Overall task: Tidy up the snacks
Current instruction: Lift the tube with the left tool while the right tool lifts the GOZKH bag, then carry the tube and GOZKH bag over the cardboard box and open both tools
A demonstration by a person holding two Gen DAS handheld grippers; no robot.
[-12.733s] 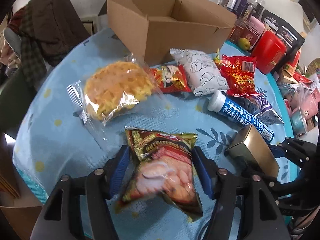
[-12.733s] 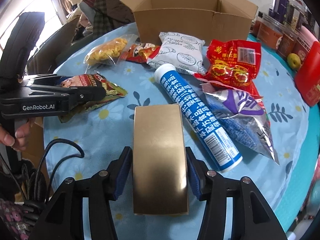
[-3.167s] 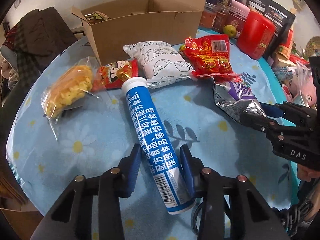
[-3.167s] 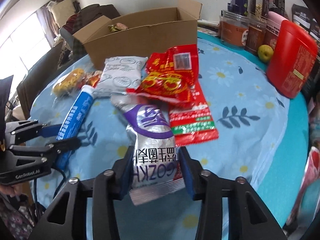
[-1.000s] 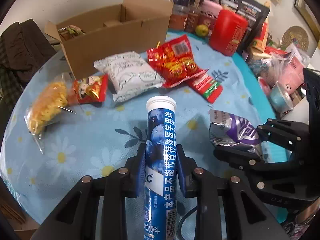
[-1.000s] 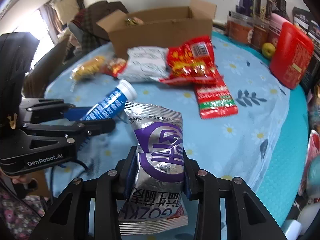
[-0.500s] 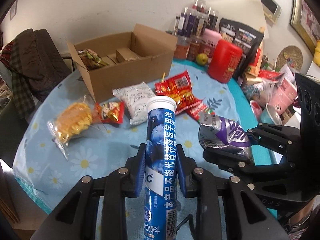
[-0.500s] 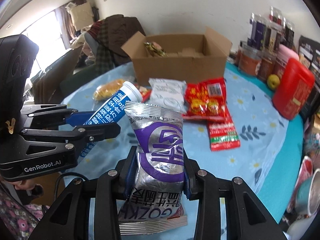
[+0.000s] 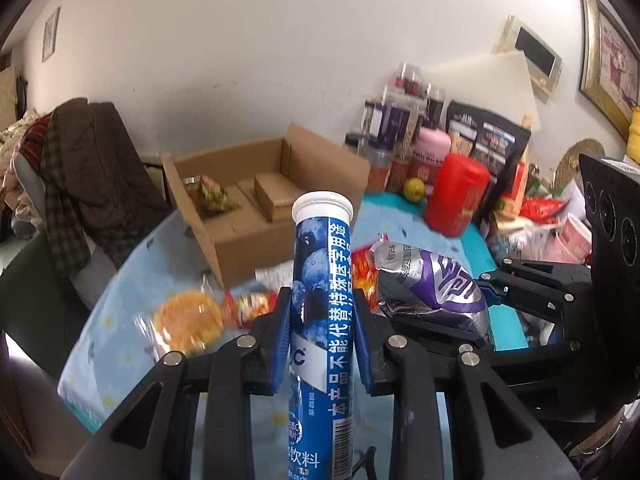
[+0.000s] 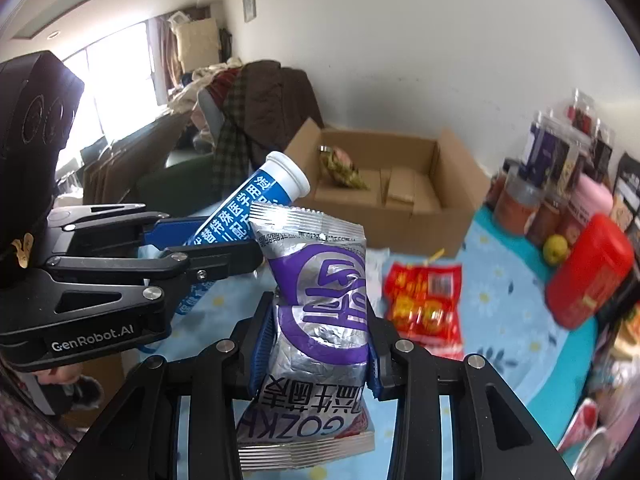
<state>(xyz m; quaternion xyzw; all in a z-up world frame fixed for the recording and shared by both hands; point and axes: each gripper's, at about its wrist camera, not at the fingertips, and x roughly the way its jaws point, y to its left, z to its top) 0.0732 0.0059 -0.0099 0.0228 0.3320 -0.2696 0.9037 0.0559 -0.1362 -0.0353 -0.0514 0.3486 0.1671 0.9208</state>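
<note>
Both grippers have risen since a second ago, lifting their loads well above the table, so the cardboard box (image 9: pixel 256 208) now shows from higher up. One left gripper (image 9: pixel 322 336) is clamped on one blue tube (image 9: pixel 320 320) with a white cap, held off the table and pointing toward the box. One right gripper (image 10: pixel 316 344) is clamped on one silver and purple snack bag (image 10: pixel 320 312), also in the air, just beside the tube.

One open box sits at the far side of the blue flowered tablecloth (image 10: pixel 504 320). Inside it lie one crumpled snack packet (image 9: pixel 214 198) at the left and one flat brown box (image 9: pixel 276 198) beside it.

Below the grippers, snacks remain on the cloth: one clear bag of yellow crackers (image 9: pixel 188 320), one small red packet (image 9: pixel 250 306) next to it, and one large red bag (image 10: pixel 424 300). A white packet is mostly hidden.

One red canister (image 10: pixel 588 272) and one yellow-green fruit (image 10: pixel 556 248) stand at the right edge, near several jars too blurred to count.
</note>
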